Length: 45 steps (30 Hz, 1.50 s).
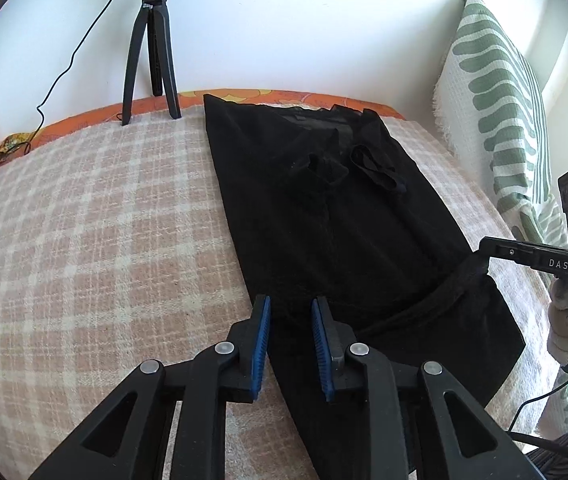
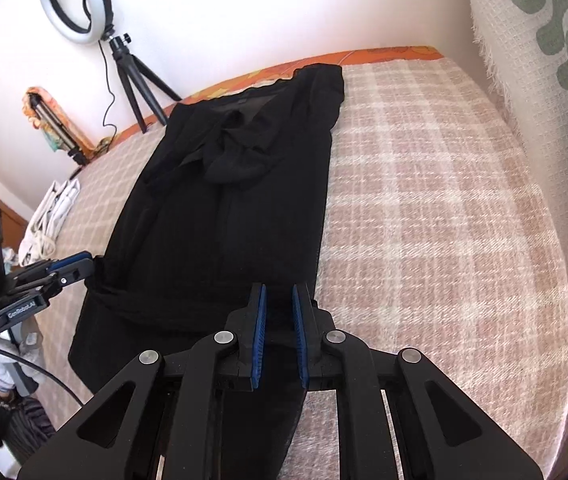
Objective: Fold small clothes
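A black garment lies lengthwise on the plaid blanket, also seen in the right wrist view. It is folded into a long strip with a loose tie bunched near its far end. My left gripper sits over the garment's near left edge, jaws a little apart with black cloth between the pads; it shows at the left edge of the right wrist view. My right gripper is at the near right edge, jaws narrowly apart with cloth between them; in the left wrist view it pinches a bunched fold.
A pink and cream plaid blanket covers the bed. A black tripod with a ring light stands at the far edge by the white wall. A green-patterned white pillow leans at the right. White items lie at the left.
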### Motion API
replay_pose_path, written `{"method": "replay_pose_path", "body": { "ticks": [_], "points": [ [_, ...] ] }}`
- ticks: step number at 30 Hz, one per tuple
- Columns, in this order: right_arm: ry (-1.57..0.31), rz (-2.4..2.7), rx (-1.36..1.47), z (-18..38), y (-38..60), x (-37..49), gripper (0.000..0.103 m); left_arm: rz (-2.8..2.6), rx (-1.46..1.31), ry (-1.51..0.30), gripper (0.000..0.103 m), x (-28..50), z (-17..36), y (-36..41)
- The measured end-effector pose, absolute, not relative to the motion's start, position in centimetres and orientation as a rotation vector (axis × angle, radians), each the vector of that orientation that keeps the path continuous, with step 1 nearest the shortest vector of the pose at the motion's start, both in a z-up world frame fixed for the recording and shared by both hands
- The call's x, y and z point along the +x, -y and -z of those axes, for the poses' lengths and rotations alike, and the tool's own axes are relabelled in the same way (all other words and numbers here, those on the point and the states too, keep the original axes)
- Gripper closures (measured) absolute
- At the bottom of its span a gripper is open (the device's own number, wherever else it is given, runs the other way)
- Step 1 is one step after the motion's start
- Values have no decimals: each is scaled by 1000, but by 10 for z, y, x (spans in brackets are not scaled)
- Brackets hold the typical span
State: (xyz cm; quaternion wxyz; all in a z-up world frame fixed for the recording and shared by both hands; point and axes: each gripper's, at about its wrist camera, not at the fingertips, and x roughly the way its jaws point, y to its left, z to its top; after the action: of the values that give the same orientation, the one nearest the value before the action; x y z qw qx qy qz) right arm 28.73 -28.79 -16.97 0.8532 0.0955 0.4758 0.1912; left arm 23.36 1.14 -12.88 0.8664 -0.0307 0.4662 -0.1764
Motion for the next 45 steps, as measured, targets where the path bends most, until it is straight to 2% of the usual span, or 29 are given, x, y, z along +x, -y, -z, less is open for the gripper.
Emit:
{"method": "replay_pose_path", "body": {
  "ticks": [5, 9, 11, 12, 17, 23, 27, 38, 45],
  "points": [
    [-974, -417, 207, 160, 304, 286, 91, 338, -41, -960, 77, 238, 126, -27],
    [-969, -426, 194, 155, 304, 292, 91, 332, -56, -962, 71, 251, 120, -35],
    [-965, -419, 189, 151, 305, 301, 87, 331, -59, -957, 68, 260, 115, -37],
    [-963, -414, 183, 149, 305, 307, 85, 329, -54, -954, 65, 264, 113, -38],
    [-970, -419, 150, 136, 304, 349, 76, 346, -23, -941, 63, 295, 108, -36],
    [-970, -404, 181, 132, 306, 412, 76, 324, -51, -950, 62, 347, 115, -39],
    [-994, -412, 154, 145, 295, 444, 76, 318, -71, -954, 55, 379, 125, -39],
    [-1019, -409, 187, 177, 290, 504, 73, 320, -141, -991, 55, 442, 158, -29],
    [-993, -429, 218, 182, 288, 525, 73, 308, -68, -966, 55, 459, 161, -5]
  ]
}}
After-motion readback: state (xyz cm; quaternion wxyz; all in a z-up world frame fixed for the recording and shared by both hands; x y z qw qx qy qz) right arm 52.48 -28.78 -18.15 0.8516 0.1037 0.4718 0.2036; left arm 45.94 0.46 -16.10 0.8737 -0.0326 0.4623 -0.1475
